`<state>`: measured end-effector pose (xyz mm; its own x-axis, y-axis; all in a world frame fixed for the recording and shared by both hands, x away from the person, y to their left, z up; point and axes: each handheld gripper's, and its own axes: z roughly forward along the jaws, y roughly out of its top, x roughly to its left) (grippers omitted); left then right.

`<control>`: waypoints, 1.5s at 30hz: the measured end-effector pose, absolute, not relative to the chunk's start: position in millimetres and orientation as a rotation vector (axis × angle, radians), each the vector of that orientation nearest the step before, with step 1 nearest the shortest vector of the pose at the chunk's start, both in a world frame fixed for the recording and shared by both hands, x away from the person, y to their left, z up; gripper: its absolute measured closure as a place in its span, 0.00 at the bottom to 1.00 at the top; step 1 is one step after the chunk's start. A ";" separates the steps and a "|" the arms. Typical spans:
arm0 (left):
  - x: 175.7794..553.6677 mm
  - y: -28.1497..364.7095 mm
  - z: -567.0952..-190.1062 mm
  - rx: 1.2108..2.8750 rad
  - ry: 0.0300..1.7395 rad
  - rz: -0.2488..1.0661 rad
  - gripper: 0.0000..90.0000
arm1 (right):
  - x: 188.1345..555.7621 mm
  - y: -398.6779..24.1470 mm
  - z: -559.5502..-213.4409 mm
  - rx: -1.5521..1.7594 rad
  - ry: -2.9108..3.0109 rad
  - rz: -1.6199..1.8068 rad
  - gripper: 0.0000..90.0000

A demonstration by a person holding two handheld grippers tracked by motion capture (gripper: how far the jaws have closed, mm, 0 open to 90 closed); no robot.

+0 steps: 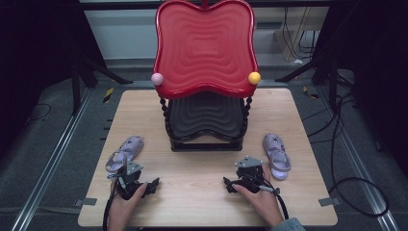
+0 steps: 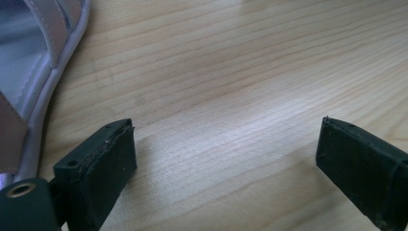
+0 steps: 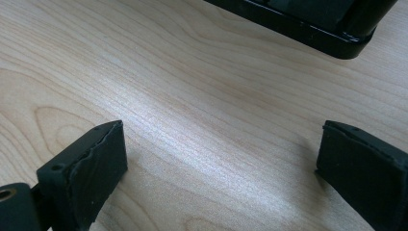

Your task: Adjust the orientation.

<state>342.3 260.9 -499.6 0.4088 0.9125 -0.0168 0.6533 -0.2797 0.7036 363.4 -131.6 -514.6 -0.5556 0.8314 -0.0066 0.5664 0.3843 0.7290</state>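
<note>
Tool [image 2: 226, 159] gapes beside lilac strappy sandal [image 2: 33, 72].

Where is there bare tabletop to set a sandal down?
Bare wood lies between the left claw and right claw, in front of the rack. The table edges are crowded: left sandal by one hand, right sandal by the other.

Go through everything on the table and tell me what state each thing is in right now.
Left gripper: open, nothing between its fingers.
Right gripper: open, nothing held.
Left sandal: flat on the table, sole down, not held.
Right sandal: flat, sole down, not held.
Red tray: bare, top tier of stand.
Black tray: bare, lower tier.
</note>
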 end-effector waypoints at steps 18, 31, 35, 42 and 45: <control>363.2 318.4 -414.6 2.080 1.375 0.656 0.16 | 362.5 -134.3 -514.7 1.196 2.276 0.989 0.06; 380.6 372.3 -403.1 2.137 1.491 0.622 0.38 | 361.5 -137.4 -514.2 1.194 2.272 1.003 0.11; 384.9 379.6 -406.6 2.172 1.502 0.579 0.43 | 361.5 -138.3 -514.1 1.190 2.271 1.006 0.12; 397.9 380.7 -423.2 2.240 1.516 0.495 0.53 | 361.3 -139.6 -514.1 1.186 2.268 1.007 0.14; 406.0 377.5 -430.8 2.270 1.523 0.465 0.55 | 361.0 -139.8 -514.0 1.188 2.268 1.009 0.14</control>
